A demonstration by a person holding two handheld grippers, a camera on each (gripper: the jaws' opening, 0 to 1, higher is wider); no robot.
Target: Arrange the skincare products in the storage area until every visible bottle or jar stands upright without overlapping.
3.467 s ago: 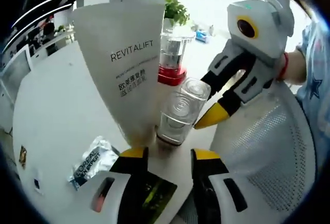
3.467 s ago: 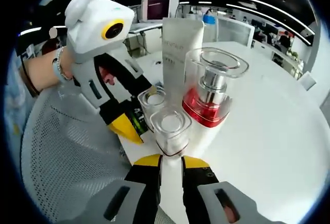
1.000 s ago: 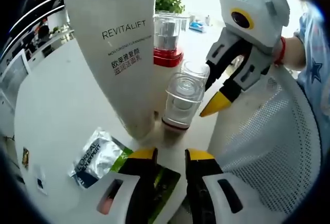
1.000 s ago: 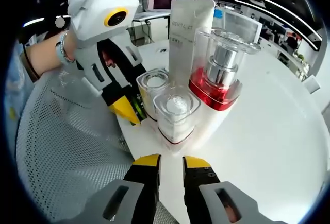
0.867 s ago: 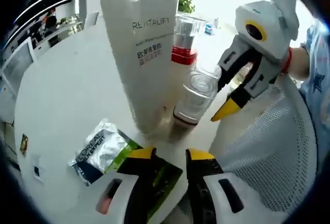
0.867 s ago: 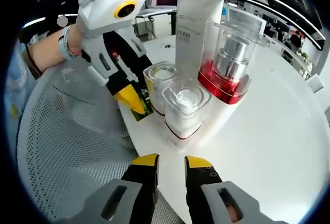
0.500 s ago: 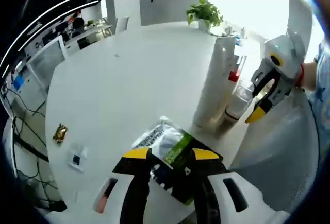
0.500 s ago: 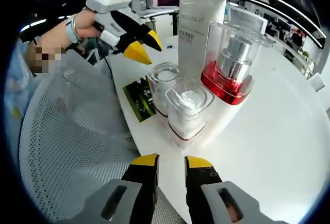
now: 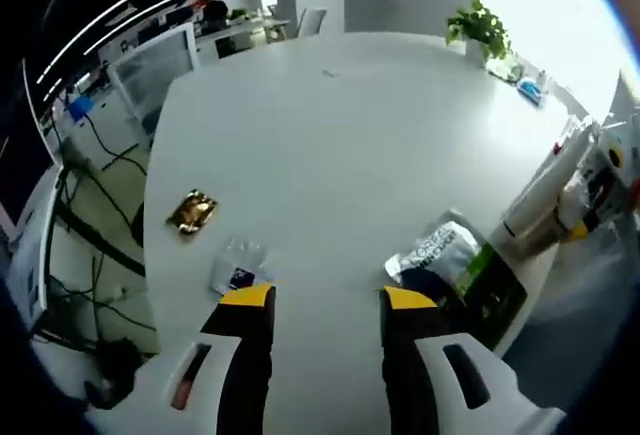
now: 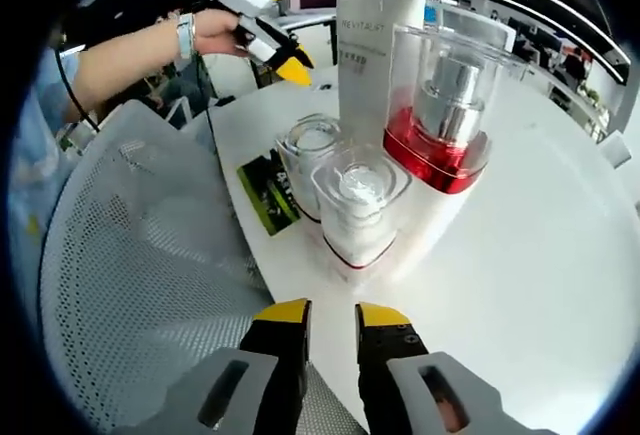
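In the right gripper view a white REVITALIFT tube [image 10: 365, 45] stands upright at the table's edge. Beside it stand a red-based pump bottle [image 10: 440, 105] under a clear cover and two small clear jars [image 10: 310, 160] [image 10: 358, 205], close together. My right gripper [image 10: 332, 313] sits just below the nearer jar, shut and holding nothing. My left gripper [image 10: 290, 67] hangs far behind the group in a person's hand. In the left gripper view my left gripper [image 9: 327, 297] is open over bare table, and the tube [image 9: 540, 190] is small at the right.
A green-black sachet [image 10: 268, 193] lies flat next to the jars, and a silver sachet [image 9: 440, 250] lies beside it. A gold wrapper [image 9: 192, 212] and a small white packet [image 9: 238, 267] rest on the white round table [image 9: 330, 125]. A white mesh chair [image 10: 130, 285] stands against the table edge.
My left gripper has pulled up and away from the jars, and its jaws stand wider apart. The right gripper and the bottles have barely moved.
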